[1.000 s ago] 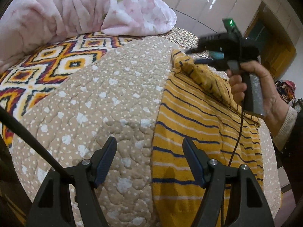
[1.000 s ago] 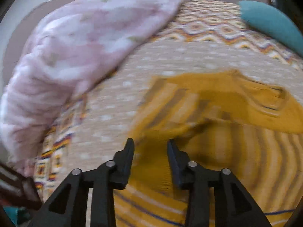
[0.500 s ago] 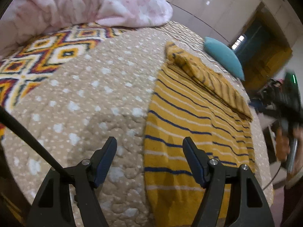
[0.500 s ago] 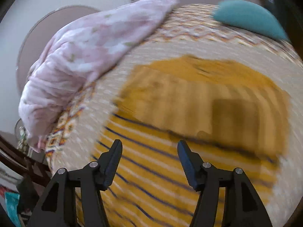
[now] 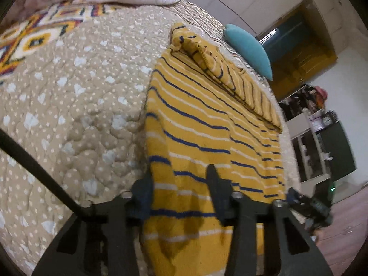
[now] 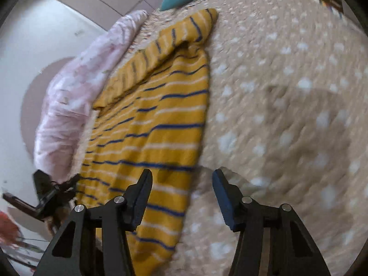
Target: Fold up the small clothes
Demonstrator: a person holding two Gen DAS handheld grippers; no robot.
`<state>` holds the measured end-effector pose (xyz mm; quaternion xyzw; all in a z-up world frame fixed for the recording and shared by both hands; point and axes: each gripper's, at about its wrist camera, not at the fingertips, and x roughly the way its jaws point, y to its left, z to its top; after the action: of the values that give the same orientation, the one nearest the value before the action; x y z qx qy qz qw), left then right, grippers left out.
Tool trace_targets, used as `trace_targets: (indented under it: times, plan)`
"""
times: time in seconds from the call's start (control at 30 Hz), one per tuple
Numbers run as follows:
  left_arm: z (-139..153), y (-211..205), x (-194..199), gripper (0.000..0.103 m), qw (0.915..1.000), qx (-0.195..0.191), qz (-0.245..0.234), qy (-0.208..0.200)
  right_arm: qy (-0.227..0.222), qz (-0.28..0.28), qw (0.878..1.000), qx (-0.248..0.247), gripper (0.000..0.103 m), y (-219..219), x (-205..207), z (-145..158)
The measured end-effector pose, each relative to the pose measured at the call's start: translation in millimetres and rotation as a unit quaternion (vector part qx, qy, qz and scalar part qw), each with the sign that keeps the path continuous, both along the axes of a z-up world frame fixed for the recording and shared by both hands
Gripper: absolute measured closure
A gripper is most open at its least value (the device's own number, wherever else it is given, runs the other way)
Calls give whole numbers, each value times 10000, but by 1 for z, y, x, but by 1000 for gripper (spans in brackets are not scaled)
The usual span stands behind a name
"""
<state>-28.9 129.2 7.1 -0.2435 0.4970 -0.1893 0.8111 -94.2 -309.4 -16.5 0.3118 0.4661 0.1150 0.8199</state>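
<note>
Spread flat across a beige dotted quilt: a yellow striped sweater, navy and white bands running across it, one sleeve folded back along its far edge. Poised over the sweater's near hem, the left gripper, jaws closing with the knit's left corner between them, pads not visibly pressing on the fabric. At the opposite corner of the same hem, the right gripper, jaws likewise narrowing, one finger above the yellow cloth, the other above bare quilt, the garment's edge lying in the gap and nothing pinched. Glimpsed at the lower right of the left wrist view, blurred, the right tool with a green light; seen at the lower left of the right wrist view, the left tool. Heaped beyond the sweater, a pink floral duvet; near the bed's far side, a teal cushion; under the duvet, a patterned blanket in orange, white and navy diamonds.
</note>
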Motion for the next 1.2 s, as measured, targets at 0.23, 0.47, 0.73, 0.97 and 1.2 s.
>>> trace_targets:
  times: [0.23, 0.47, 0.73, 0.97, 1.2]
  plan:
    - [-15, 17, -9, 63, 9974, -664, 109, 256, -318, 289, 9944, 961, 43, 37, -3, -14]
    - [-16, 5, -26, 63, 9966, -785, -36, 243, -471, 496, 9831, 1700, 44, 58, -21, -26]
    - [-13, -9, -48, 63, 9975, -697, 3, 99, -450, 514, 9902, 1221, 47, 84, -34, -21]
    - [-9, -20, -40, 95, 9992, 56, 227, 319, -305, 272, 9988, 277, 88, 104, -48, -25]
    - [43, -18, -64, 96, 9981, 391, 305, -355, -407, 328, 9981, 323, 93, 89, -57, -4]
